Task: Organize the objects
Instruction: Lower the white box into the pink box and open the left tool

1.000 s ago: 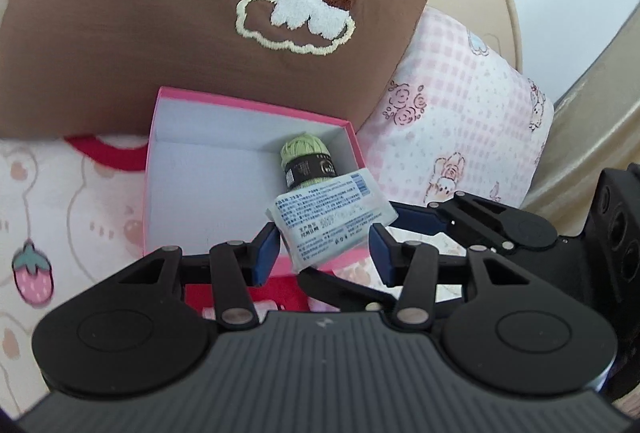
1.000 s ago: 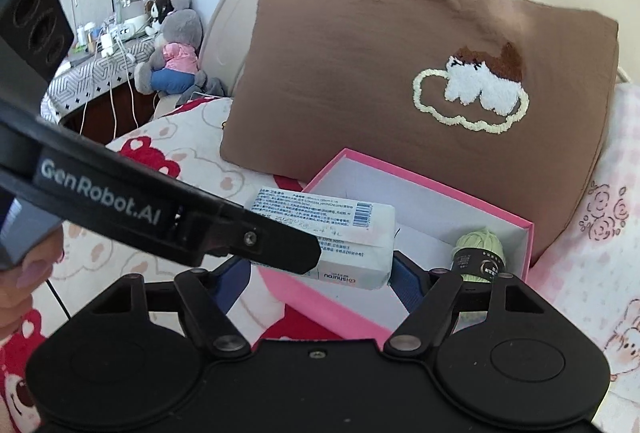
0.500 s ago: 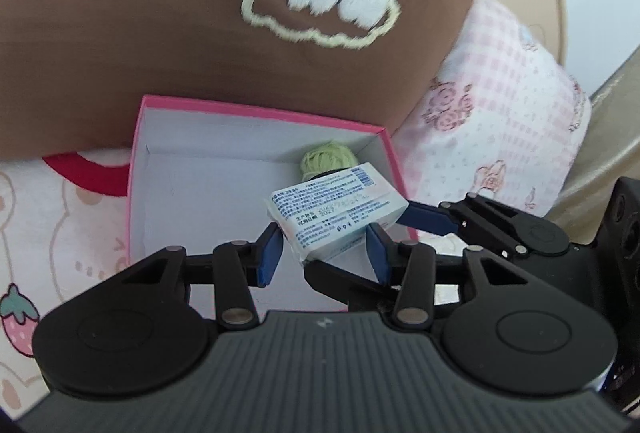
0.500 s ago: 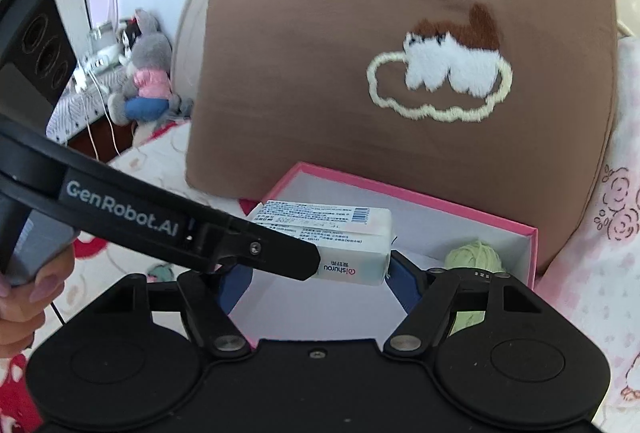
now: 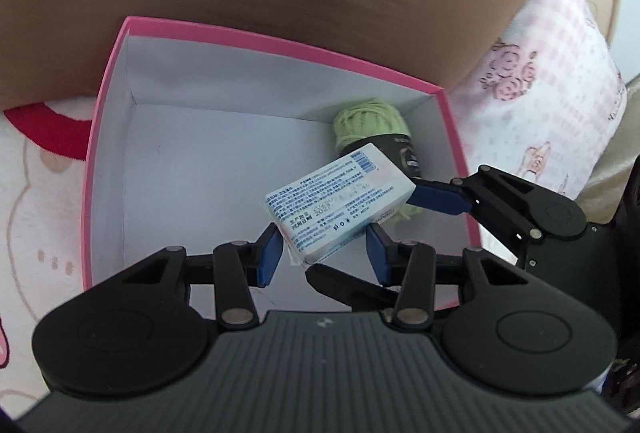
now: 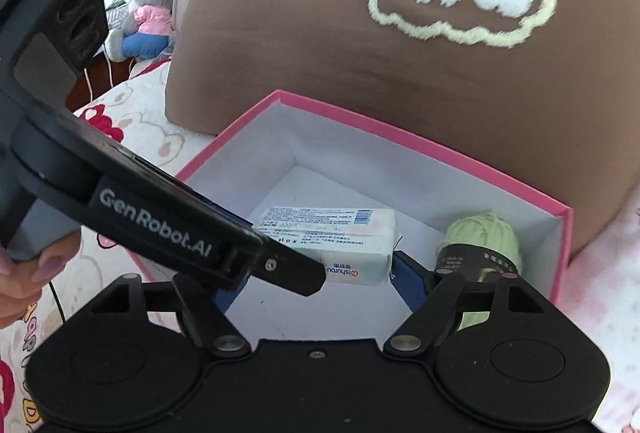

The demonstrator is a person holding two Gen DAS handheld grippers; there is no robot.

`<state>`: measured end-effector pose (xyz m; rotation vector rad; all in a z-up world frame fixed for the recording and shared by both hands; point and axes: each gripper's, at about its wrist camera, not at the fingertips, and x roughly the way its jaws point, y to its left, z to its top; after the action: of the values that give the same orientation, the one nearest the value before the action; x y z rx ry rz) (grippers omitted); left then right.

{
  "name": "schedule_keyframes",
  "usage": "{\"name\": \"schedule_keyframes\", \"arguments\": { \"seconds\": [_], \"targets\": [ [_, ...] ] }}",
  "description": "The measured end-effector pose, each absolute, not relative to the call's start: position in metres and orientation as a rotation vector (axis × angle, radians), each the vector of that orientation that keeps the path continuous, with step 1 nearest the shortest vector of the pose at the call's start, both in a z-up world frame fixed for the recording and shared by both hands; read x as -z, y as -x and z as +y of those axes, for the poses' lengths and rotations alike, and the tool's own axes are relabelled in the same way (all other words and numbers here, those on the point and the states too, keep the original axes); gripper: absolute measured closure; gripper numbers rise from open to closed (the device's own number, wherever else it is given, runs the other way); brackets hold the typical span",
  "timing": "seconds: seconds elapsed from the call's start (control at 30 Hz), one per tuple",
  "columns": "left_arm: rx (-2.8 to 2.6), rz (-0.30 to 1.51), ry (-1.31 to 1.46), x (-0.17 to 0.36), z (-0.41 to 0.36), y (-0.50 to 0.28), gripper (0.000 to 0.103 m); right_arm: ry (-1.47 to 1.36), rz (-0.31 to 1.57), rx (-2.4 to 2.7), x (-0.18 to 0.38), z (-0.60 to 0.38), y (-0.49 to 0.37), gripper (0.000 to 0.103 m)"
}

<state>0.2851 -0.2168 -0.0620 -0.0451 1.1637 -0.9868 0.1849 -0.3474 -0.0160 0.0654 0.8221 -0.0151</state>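
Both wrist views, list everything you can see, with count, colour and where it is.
tissue pack: one, white with blue print, over the box, between both grippers' jaws
yarn ball: one, pale green with black band, box's far right corner
box: one, pink outside, white inside, open on the bed
cushion: one, brown, embroidered cloud, behind the box
pillow: one, pink-white check, right
plush toy: one, grey, far left
left gripper: black, blue pads, gripping the pack
right gripper: black, jaws opening, pack between
hand: holding the left gripper

Right claw (image 6: 316,285) opening around tissue pack (image 6: 340,241) inside pink box (image 6: 420,141); left claw (image 6: 280,261) gripped pack; green yarn (image 6: 484,233) beside.
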Motion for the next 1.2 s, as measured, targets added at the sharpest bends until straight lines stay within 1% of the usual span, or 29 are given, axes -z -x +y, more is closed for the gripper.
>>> {"name": "schedule_keyframes", "arguments": {
  "seconds": [0.43,0.63,0.87,1.07,1.13,1.17,1.2],
  "targets": [
    [0.936,1.229,0.058,0.097,-0.239,-0.322,0.06,-0.068,0.892,0.001,0.043,-0.366,-0.227,0.02],
    [0.925,1.282,0.038,0.111,-0.251,-0.333,0.06,-0.08,0.99,-0.016,0.057,-0.376,-0.246,0.022],
    [0.896,1.337,-0.012,0.124,-0.265,-0.341,0.06,-0.022,1.073,-0.004,0.067,-0.368,-0.264,0.019],
    [0.867,1.372,0.029,0.137,-0.258,-0.342,0.069,0.057,1.12,0.016,0.077,-0.36,-0.264,0.019],
    [0.849,1.357,-0.005,0.136,-0.26,-0.34,0.073,0.061,1.1,0.017,0.075,-0.36,-0.262,0.021],
    [0.83,1.349,-0.041,0.133,-0.262,-0.337,0.073,0.055,1.092,0.004,0.073,-0.361,-0.26,0.029],
    [0.816,1.338,-0.068,0.13,-0.264,-0.335,0.073,0.047,1.097,-0.017,0.072,-0.361,-0.26,0.039]
  ]
}}
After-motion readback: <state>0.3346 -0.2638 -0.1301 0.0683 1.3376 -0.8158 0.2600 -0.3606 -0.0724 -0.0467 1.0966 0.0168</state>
